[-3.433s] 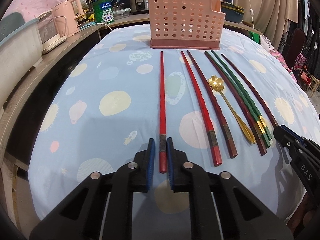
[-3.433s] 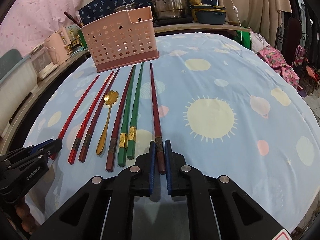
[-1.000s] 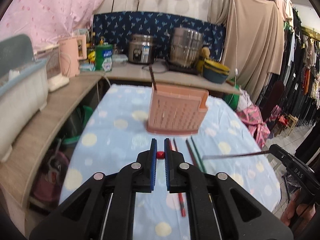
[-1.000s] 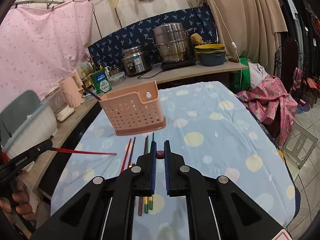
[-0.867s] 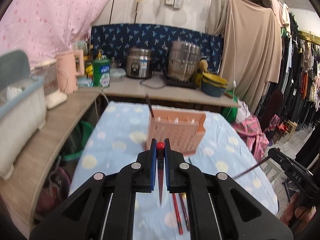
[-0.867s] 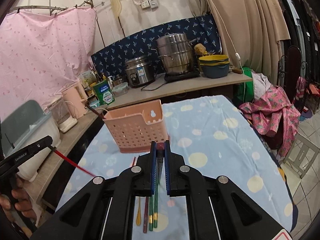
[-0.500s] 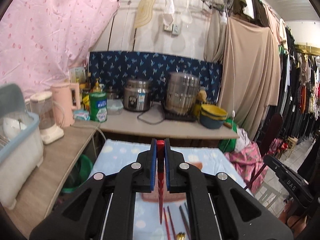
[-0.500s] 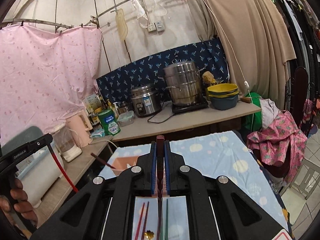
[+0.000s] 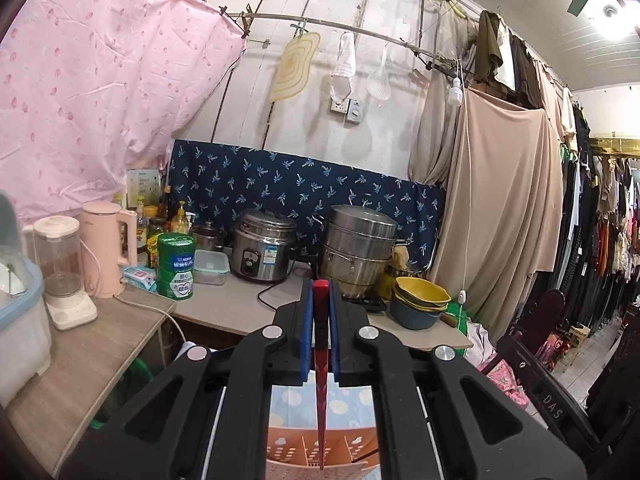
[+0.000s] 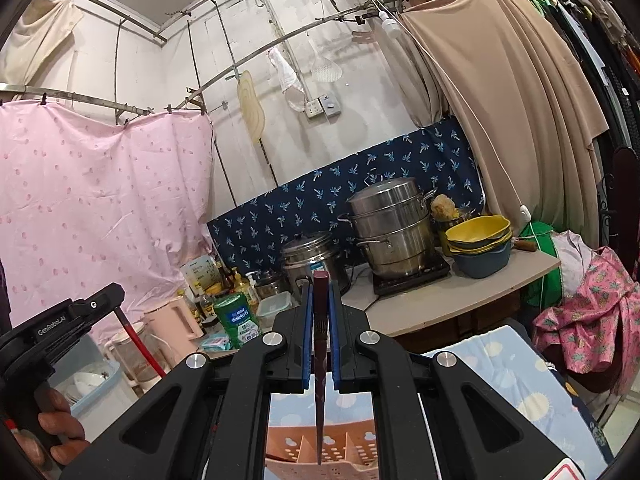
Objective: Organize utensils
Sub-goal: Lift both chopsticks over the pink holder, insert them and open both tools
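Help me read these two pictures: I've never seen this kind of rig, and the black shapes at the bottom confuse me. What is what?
There is no robot. A person holds a two-finger gripper in each hand, and each gripper carries a wide-angle camera looking along its fingers. The black shapes are those fingers.

The left camera shows the left gripper shut on a red chopstick, which points down toward the pink basket.

The right camera shows the right gripper shut on a dark chopstick, also tip-down over the basket. At its left edge you see the person's hand holding the left gripper.

Below lies a blue tablecloth. Behind is a counter with pots and bowls.
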### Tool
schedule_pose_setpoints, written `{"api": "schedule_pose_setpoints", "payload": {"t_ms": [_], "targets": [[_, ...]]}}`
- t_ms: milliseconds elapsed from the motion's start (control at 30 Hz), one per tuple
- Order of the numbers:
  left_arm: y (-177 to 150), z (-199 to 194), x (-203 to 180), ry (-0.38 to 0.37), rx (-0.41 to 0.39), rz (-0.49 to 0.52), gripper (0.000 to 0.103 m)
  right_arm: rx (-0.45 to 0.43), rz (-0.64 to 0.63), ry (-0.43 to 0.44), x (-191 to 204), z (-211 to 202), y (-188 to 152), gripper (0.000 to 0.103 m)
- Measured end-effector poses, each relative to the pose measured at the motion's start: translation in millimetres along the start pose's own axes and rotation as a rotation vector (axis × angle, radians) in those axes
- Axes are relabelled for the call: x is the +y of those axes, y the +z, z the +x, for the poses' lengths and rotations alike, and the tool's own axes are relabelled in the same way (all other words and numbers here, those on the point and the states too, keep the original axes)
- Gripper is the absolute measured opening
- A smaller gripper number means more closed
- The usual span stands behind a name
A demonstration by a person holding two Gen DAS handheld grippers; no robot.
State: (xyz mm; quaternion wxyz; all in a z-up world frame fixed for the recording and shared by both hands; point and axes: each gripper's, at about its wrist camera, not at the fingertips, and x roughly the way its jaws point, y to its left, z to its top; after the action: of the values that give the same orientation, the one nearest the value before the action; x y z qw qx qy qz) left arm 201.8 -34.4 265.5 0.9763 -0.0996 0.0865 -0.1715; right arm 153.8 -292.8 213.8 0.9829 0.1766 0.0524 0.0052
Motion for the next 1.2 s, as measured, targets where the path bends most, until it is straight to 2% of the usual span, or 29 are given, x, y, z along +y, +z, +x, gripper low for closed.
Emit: {"api": "schedule_pose_setpoints", "payload": {"t_ms": [133,433,700,833,900,967,1033,1200], "targets": [[-12.1,19.5,-3.4,0.006,0.016,0.014,0.007,0.032,0.005,-0.004,-3.9,24.1,-9.5,0.007],[-70.1,61.5,7.8,0.024,0.163,0.016,0.007,0.163,0.006,-0.019,-19.5,53.8,-58.8,0.007],[-100.1,71.9,15.1,0.028,0.23,0.005,0.007,0.241,0.006,-0.016,-25.2,61.1,-86.9,0.007],[-106.3,65.6,18.1,0.035,0.228,0.013,0.007,0.272,-0.025,-0.011,-20.1,59.9,-97.7,0.007],[-108.1,62.2,19.1,0.04,0.233,0.014,0.012,0.274,-0.036,-0.009,-17.5,57.0,-100.6,0.01],[-109.0,58.3,20.5,0.044,0.24,0.008,0.033,0.275,-0.046,-0.014,-14.9,53.5,-102.2,0.013],[-109.0,51.9,23.9,0.054,0.235,-0.001,0.044,0.277,-0.042,-0.012,-14.2,48.7,-102.7,0.016],[-111.2,27.7,30.6,0.055,0.238,-0.011,0.054,0.263,-0.039,-0.016,-13.8,27.2,-103.1,0.025]]}}
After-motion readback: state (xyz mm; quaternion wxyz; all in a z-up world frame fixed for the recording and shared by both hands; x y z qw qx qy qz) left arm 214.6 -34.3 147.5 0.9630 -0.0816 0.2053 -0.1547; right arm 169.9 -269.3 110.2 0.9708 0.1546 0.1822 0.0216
